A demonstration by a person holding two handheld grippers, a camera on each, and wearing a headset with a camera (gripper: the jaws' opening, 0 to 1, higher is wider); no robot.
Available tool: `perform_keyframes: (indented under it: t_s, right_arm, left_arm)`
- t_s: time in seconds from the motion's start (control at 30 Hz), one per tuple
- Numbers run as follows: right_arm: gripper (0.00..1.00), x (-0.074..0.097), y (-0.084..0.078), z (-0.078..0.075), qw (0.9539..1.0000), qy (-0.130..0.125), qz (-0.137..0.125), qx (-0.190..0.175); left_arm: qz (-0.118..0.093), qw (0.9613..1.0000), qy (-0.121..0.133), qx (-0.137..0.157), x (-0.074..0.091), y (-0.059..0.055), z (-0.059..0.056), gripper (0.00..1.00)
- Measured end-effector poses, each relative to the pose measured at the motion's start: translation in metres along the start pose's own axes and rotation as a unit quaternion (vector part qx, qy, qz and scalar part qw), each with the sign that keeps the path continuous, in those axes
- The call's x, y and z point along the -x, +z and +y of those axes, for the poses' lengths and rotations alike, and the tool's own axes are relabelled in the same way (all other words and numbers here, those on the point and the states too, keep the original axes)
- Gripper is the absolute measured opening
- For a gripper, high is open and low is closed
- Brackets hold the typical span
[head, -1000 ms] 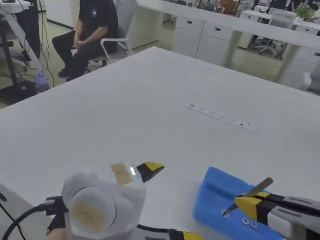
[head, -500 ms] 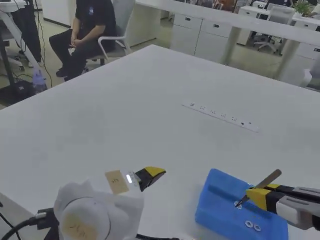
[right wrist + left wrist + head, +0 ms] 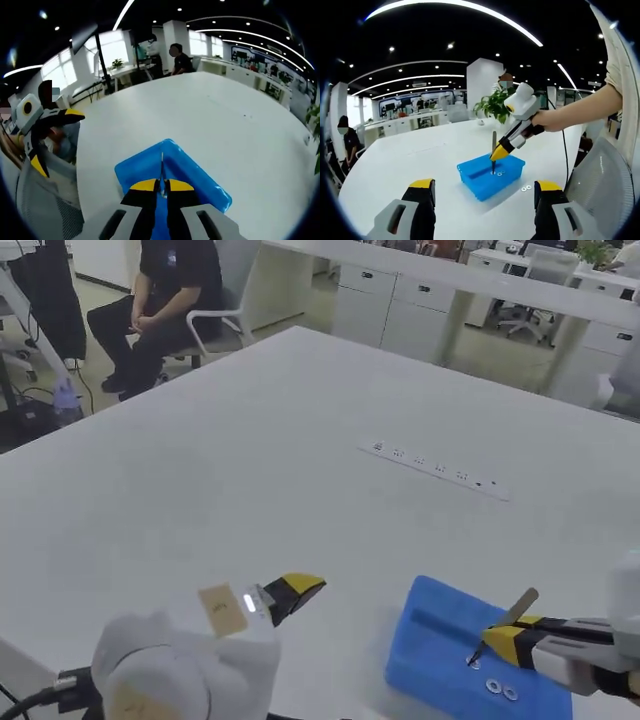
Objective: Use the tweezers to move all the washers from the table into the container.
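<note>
Right gripper [image 3: 503, 642] pinches slim metal tweezers [image 3: 520, 606] tip-down inside blue plastic container [image 3: 430, 635], lower right of head view, likely for drop-off beside small metal washers [image 3: 500, 690]; two loose washers [image 3: 525, 188] wait on white tabletop [image 3: 300, 440] alongside; left gripper [image 3: 485, 184] gapes wide, empty.

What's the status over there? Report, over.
Left gripper open, idle. Right gripper shut on tweezers, tips down in blue container. Nothing blocking.

Your right tongs [image 3: 499, 642] are yellow-tipped; the tweezers [image 3: 522, 604] in them grey, the container [image 3: 430, 635] beneath blue, the table [image 3: 250, 470] white.
</note>
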State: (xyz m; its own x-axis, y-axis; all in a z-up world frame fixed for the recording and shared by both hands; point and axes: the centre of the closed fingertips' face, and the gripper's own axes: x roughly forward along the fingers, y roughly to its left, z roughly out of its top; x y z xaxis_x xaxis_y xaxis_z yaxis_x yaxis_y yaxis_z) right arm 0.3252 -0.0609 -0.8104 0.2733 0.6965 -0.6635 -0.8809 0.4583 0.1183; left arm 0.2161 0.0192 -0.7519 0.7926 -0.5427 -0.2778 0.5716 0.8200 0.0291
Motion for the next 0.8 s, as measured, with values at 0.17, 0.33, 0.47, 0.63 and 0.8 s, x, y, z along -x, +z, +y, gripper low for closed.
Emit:
perform_keyframes:
  t_s: [0.17,0.33,0.47,0.63,0.8]
  right_arm:
    - [0.03,-0.005,-0.006,-0.004,0.9999,-0.001,0.016,0.006]
    - [0.03,-0.005,-0.006,-0.003,0.9999,0.002,0.015,0.004]
    - [0.03,-0.008,-0.008,-0.002,0.9998,0.003,0.019,0.005]
    - [0.03,-0.007,-0.013,-0.004,0.9997,0.000,0.024,0.002]
    - [0.03,-0.008,-0.019,-0.010,0.9997,-0.001,0.026,0.003]
  left_arm:
    - [0.002,1.0000,-0.005,0.003,-0.001,-0.001,-0.001,0.82]
    - [0.009,0.9999,-0.004,0.003,-0.001,-0.004,0.000,0.82]
    - [0.009,0.9999,-0.003,0.007,-0.001,-0.004,0.000,0.82]
    - [0.007,0.9999,0.001,0.011,-0.001,-0.004,0.002,0.82]
    - [0.008,0.9999,-0.002,0.014,-0.001,-0.004,0.002,0.81]
